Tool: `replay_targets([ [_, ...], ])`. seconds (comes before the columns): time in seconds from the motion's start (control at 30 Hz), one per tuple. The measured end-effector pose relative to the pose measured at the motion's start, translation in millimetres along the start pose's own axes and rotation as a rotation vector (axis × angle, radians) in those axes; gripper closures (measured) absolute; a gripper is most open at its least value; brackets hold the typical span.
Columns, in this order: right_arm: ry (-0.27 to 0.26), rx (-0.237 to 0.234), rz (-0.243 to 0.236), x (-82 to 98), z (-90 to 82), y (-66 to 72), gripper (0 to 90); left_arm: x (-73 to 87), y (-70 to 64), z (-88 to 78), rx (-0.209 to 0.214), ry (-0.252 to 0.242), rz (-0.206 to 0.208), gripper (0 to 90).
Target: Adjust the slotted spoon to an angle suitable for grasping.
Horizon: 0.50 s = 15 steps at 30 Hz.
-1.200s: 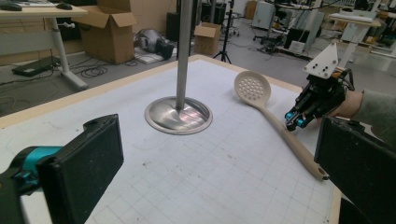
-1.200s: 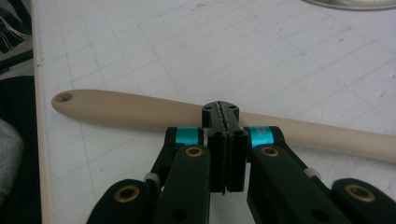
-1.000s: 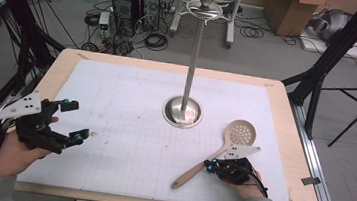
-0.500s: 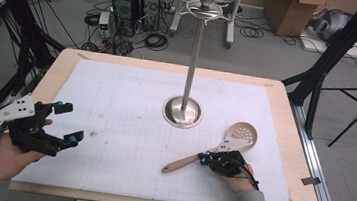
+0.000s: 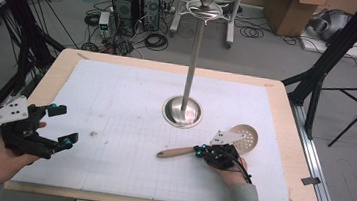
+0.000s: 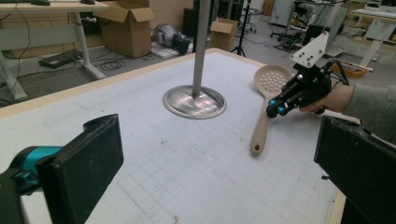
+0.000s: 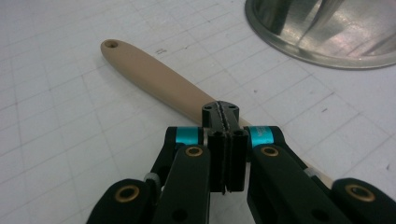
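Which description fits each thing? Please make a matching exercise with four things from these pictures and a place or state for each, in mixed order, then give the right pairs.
Things:
1. left gripper
2. right gripper
3. slotted spoon
4. metal stand

Descriptions:
A. lies flat on the white mat, handle end pointing toward the left gripper
B. upright near the middle of the table, on a round base
C. jaws wide apart, holding nothing
D. jaws pressed together just above the wooden handle

Pairs: 1-C, 2-D, 3-A, 4-B

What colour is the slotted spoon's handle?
Pale beige, like light wood; the spoon handle shows best in the right gripper view.
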State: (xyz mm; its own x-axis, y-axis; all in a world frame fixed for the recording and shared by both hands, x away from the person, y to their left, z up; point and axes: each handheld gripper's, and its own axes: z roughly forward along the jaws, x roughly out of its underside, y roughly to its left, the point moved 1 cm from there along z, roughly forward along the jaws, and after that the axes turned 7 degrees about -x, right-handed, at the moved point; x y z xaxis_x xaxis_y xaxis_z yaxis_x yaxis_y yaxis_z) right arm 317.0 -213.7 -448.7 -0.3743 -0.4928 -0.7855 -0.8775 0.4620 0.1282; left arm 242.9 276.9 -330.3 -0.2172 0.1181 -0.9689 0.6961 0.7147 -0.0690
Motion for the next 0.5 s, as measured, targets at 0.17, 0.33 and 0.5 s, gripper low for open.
replay_targets([
  [0.17, 0.001, 0.026, 0.001, -3.7, 4.7, -1.5, 90.0, 0.3, 0.6, -3.7, -0.005, -0.006, -0.004, 1.7],
  [0.33, -0.012, 0.034, 0.005, -5.2, 7.8, -4.2, 90.0, 1.2, 0.4, -5.3, -0.01, -0.002, -0.004, 1.7],
  [0.5, -0.011, 0.052, 0.008, -7.9, 11.1, -5.8, 90.0, 2.2, 0.5, -6.4, -0.011, 0.0, -0.007, 1.8],
])
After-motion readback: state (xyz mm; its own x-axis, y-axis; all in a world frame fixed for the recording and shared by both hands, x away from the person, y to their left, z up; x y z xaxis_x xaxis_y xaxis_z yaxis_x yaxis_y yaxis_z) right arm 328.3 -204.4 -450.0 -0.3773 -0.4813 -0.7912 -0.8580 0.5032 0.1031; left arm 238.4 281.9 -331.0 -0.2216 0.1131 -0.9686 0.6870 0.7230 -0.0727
